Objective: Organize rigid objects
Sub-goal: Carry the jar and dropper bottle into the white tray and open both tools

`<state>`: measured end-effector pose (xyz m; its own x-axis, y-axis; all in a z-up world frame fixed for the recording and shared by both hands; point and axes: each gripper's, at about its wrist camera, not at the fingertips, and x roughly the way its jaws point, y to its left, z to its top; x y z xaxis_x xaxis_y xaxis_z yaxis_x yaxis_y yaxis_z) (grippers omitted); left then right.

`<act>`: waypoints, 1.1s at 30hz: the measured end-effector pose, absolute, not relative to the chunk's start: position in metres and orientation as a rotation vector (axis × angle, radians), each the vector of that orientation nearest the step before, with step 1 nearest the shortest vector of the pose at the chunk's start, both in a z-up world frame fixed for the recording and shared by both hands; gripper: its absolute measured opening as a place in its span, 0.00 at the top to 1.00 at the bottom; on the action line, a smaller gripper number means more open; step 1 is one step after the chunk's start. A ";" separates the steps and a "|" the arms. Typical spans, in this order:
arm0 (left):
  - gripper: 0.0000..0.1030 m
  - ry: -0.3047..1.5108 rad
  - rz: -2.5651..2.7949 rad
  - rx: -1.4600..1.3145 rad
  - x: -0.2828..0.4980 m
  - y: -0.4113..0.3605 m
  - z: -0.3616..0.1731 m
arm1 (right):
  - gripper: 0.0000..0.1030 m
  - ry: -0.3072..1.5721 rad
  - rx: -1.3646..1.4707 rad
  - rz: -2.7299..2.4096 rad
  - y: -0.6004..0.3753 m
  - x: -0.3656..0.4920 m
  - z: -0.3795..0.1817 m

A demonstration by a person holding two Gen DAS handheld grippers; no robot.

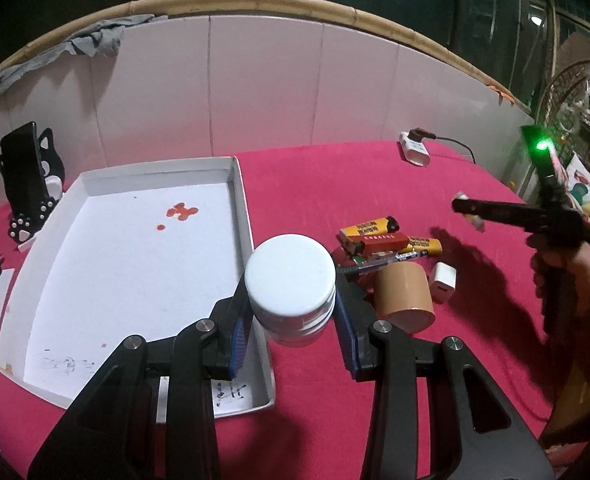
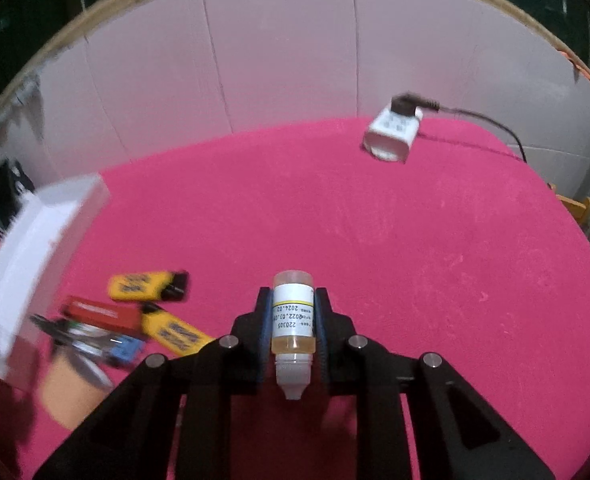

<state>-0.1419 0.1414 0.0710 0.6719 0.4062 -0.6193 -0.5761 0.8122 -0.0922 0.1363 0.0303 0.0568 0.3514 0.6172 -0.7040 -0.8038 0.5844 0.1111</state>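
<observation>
White round jar (image 1: 291, 280): ribbed screw lid, clamped upright between the fingers of the left gripper (image 1: 293, 308), raised off the cloth.

Small vial (image 2: 293, 332): amber liquid, white printed label, lying along the jaws of the right gripper (image 2: 293, 336), pinched at its sides, white tapered cap toward the camera.

Forward-right of the left gripper, a cluster: two yellow lighters (image 1: 371, 227), a red lighter (image 1: 379, 242), a pen (image 1: 383, 259), a tan tape roll (image 1: 405, 294), and a white charger cube (image 1: 443, 282) just beside the roll.

White shallow box (image 1: 95, 264): open, forward-left of the left gripper.

Lighters (image 1: 389, 236) lie right of the tray (image 1: 251, 216) (charger (image 1: 443, 282) further right).
</observation>
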 end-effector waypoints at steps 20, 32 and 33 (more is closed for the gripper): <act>0.64 0.546 0.762 -0.308 -0.190 0.174 0.093 | 0.82 0.606 -0.296 1.238 0.091 0.025 0.123; 0.64 0.529 0.902 -0.362 -0.226 0.211 0.085 | 0.82 0.607 -0.366 1.376 0.142 -0.034 0.122; 0.64 0.529 0.910 -0.367 -0.228 0.213 0.084 | 0.82 0.611 -0.375 1.385 0.146 -0.039 0.120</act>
